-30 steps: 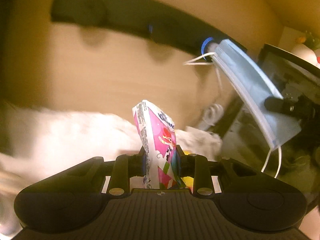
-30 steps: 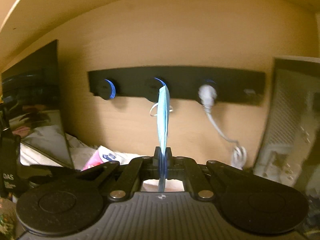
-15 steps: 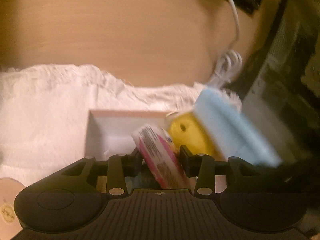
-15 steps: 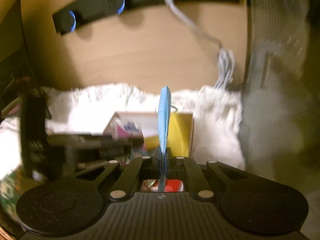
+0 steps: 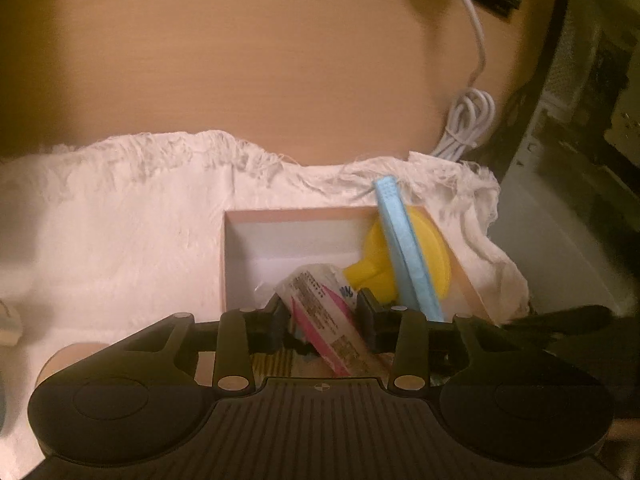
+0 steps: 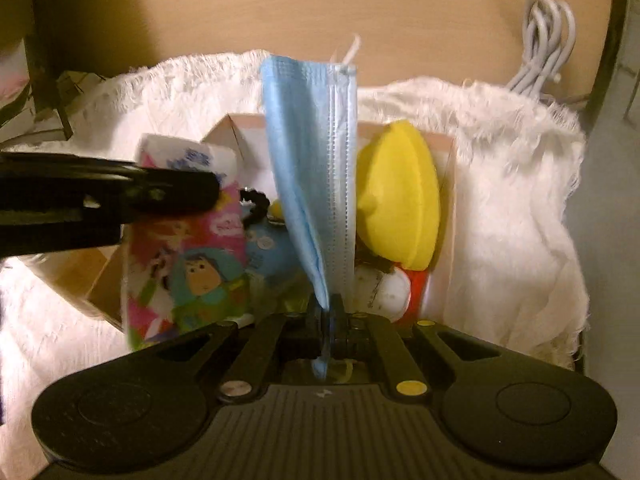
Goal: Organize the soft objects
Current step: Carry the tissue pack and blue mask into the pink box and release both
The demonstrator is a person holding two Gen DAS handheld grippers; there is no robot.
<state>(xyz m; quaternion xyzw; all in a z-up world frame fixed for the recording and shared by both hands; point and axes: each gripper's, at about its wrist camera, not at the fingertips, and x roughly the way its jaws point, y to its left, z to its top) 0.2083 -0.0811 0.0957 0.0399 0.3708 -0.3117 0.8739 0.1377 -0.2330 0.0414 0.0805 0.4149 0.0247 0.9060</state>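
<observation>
1. The left gripper has its jaws partly apart and closing, with a tissue pack between them. In the left wrist view the pack leans at an angle in the gap, and I cannot tell whether both pads press on it.
2. In the right wrist view a left finger lies across the pack's upper part, which hangs over the near left corner of the box.
3. The right gripper has its jaws closed tight on the lower edge of a blue mask. The mask stands upright above the jaws, folded, with a white ear loop at its top corner.
4. The mask hangs over the right half of the box, in front of a yellow toy.
5. The pack is pink and white, with cartoon figures and small print on its sides.
6. The box is open, pale, with white inner walls. It holds the yellow toy, a blue soft toy and a white and red one.
7. The box sits on a white fringed cloth that covers the surface.
8. A coiled white cable lies behind the cloth at the right.
</observation>
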